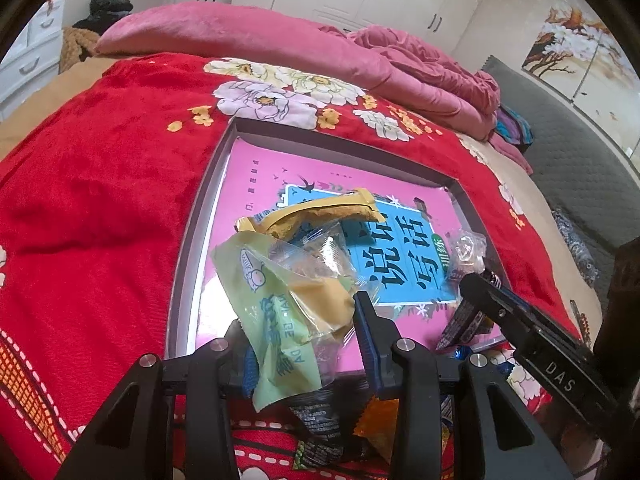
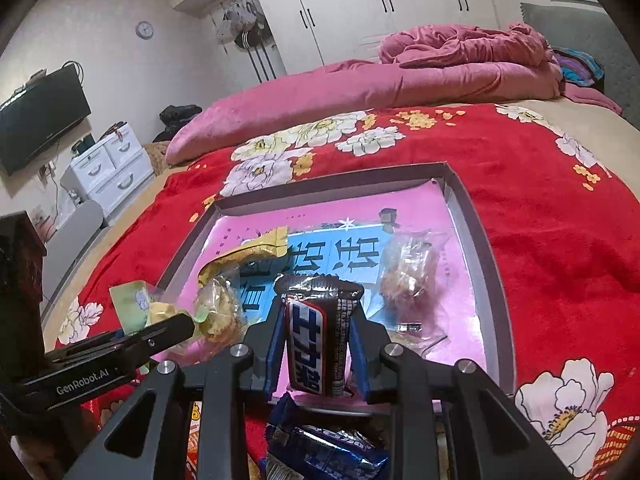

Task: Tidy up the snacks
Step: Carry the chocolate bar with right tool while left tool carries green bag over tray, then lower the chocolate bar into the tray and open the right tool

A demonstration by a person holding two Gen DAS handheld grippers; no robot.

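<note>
Nearest the right wrist camera, the right gripper (image 2: pixel 318 320) is clamping a dark chocolate bar (image 2: pixel 316 340) upright between its blue-padded jaws, the wrapper's lower end dipping out of sight behind the gripper frame, with more blue wrappers (image 2: pixel 324 450) lying partly cut off below it. Over on the other side, the left gripper (image 1: pixel 304 320) is pinching a pale green snack packet (image 1: pixel 276 320) (its clear half is crumpling over something yellow that is hard to identify), and its left finger is almost wholly hidden behind the packet, so only the right blue pad is plainly showing. Beneath that gripper a dark packet (image 1: pixel 320 424) and an orange one (image 1: pixel 380 432) are lying half covered by the frame. Just beyond, both grippers are hovering over the near edge of a shallow grey box (image 1: pixel 200 240) lined with a pink printed sheet, where a yellow packet (image 1: pixel 320 212) and a clear bag of small sweets (image 2: pixel 412 276) are already resting. Under the box a red floral blanket (image 1: pixel 100 200) is spreading across the bed, with a rumpled pink quilt (image 2: pixel 440 68) lying farther back. Behind that, white wardrobes (image 2: pixel 360 12), a white drawer unit (image 2: pixel 108 172) and a wall-mounted television (image 2: pixel 40 120) are standing along the walls.
</note>
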